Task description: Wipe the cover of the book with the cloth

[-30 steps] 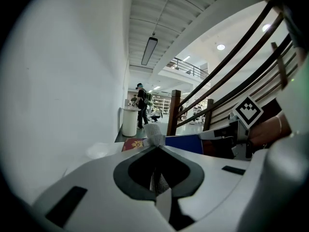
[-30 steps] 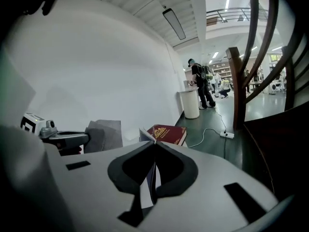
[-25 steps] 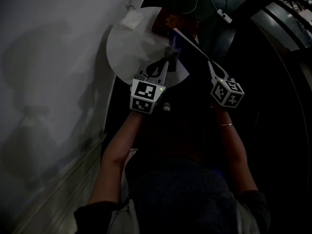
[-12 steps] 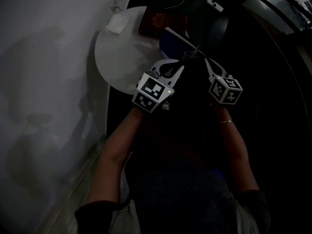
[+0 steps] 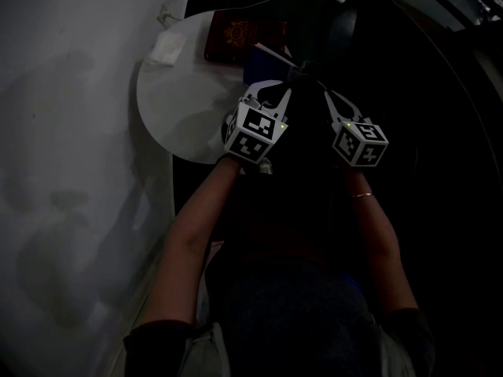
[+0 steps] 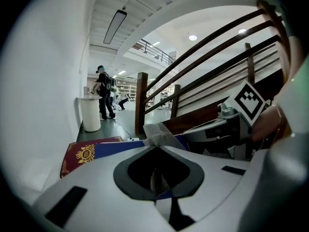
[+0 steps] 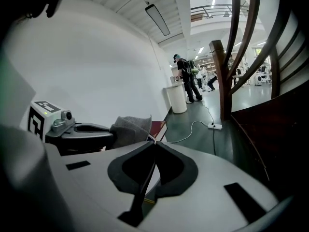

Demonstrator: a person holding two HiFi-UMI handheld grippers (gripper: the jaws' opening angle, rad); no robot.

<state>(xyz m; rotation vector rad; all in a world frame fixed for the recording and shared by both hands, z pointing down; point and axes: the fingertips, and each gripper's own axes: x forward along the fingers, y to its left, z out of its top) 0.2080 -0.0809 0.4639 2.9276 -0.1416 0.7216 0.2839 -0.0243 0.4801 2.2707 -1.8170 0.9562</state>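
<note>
Cloth (image 6: 157, 133), grey and bunched, sits clamped in the closed fingers of the left gripper (image 6: 155, 148), with a tuft standing out just past their tips. Just beyond that tuft is the blue book (image 6: 120, 148). Its thin edge runs between the fingers of the right gripper (image 7: 154, 143), which are shut on it and seem to hold it raised off the round white table (image 5: 181, 108). How steeply it tilts is hard to tell in the dark head view. Beyond the left fingers and off to their left a red book (image 6: 82, 153) lies flat, with a small white sheet (image 5: 167, 47) farther out by the table's rim. The wipe looks about to begin, and the weak spot is that narrow pinch on the book. Pressing the cloth hard against an unsupported cover would likely lever the book out of the right fingers or bend the cover. Only a small tuft shows past the left fingertips, so hard plastic rather than cloth may scrape the cover if the approach is too flat. The two pairs of fingers are also near each other, so a wide stroke could knock them together or shove the red book toward the rim.
</note>
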